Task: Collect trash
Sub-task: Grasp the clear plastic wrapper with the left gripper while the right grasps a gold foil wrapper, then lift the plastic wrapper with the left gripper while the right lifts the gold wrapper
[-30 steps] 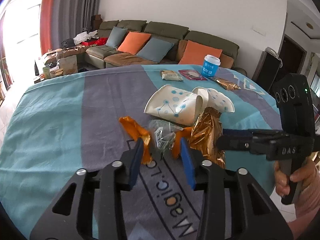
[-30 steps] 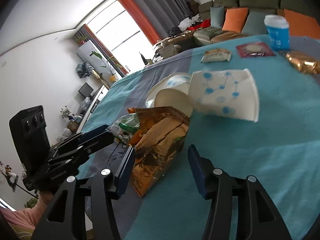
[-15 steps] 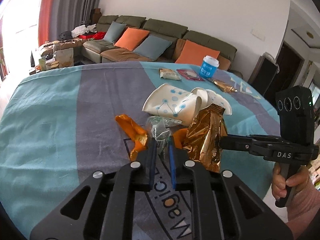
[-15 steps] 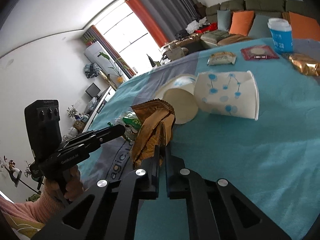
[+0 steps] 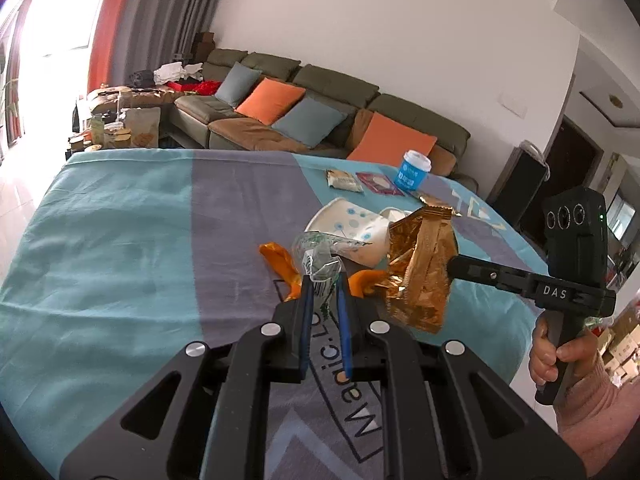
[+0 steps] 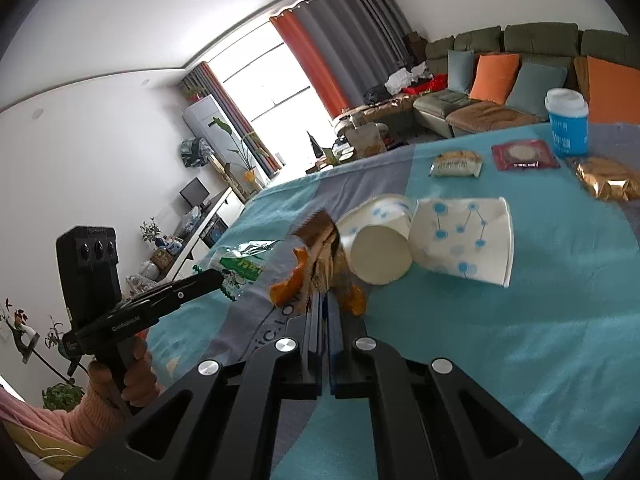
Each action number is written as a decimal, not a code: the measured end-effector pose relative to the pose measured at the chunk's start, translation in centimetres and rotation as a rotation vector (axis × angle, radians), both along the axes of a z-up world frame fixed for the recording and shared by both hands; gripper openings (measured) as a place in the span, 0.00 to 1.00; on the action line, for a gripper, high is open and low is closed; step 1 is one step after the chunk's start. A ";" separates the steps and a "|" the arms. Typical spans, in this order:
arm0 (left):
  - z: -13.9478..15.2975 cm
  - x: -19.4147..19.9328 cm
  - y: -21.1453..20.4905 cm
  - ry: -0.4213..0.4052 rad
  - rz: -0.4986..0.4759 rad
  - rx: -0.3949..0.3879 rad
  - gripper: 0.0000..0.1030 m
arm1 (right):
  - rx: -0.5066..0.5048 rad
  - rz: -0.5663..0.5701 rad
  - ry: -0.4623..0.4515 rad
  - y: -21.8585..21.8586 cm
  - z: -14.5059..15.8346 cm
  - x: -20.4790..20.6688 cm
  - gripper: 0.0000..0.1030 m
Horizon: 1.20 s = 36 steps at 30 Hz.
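Left gripper: the left gripper [image 5: 323, 280] has its jaws drawn almost together, pinched on a clear plastic wrapper [image 5: 320, 258] with green print; the wrapper shows again in the right wrist view [image 6: 240, 266], caught at the tip of that gripper [image 6: 218, 278].
Left jaws, motion: they have just been closing, with the wrapper between the blue pads.
Clear wrapper, lie: crumpled, sticking up and away from the fingertips, its long axis roughly along the fingers; it is lifted off the cloth.
Right gripper: the right gripper [image 6: 325, 294] is fully closed, clamped on a gold foil snack bag [image 6: 320, 248]; in the left wrist view the same gripper [image 5: 452, 266] holds the bag [image 5: 420, 264] by its right edge.
Right jaws, motion: they have just been closing onto the bag.
Gold bag, lie: held upright, long axis near vertical, its serrated top edge upward, lower end hanging clear of the surface.
Surface: a table covered in a teal and grey cloth [image 5: 120, 240] with printed lettering.
Orange scraps: pieces of orange wrapper [image 5: 282, 262] lie on the cloth just beyond the left gripper's fingertips.
Paper cups: two white paper cups with blue dots [image 6: 464, 240] lie on their sides, touching, behind the held trash.
Far end: a blue lidded cup [image 6: 567, 128] stands upright, with a pale snack packet [image 6: 456, 164], a red packet [image 6: 524, 154] and another gold packet [image 6: 608, 178] lying flat near it.
Hands: a hand [image 5: 560, 354] grips the right gripper's handle; another hand [image 6: 124, 380], in a pink sleeve, grips the left one.
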<state>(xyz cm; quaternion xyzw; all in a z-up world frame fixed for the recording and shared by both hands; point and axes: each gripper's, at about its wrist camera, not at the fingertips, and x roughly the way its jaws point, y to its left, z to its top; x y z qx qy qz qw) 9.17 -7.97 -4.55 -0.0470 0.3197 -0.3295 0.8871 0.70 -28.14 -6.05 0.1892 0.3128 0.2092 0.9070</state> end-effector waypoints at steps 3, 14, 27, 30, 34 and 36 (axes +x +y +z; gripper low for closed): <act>0.3 -0.5 1.0 -0.006 0.015 -0.014 0.12 | -0.002 0.006 -0.019 0.2 0.5 -0.1 0.01; 0.9 -2.5 5.2 -0.010 0.091 -0.040 0.12 | 0.007 0.079 -0.049 2.7 1.6 0.3 0.01; 0.3 -3.0 7.1 0.015 0.136 -0.054 0.12 | -0.062 0.042 0.080 3.7 -1.2 2.3 0.29; 0.1 -3.0 7.1 0.015 0.136 -0.050 0.12 | -0.072 0.039 0.106 3.6 -2.0 2.5 0.30; -0.3 -3.0 7.2 0.023 0.140 -0.050 0.12 | -0.119 0.051 0.107 4.2 -2.3 2.6 0.10; -0.4 -3.0 7.3 0.028 0.144 -0.050 0.12 | -0.130 0.068 0.105 4.5 -2.5 2.5 0.04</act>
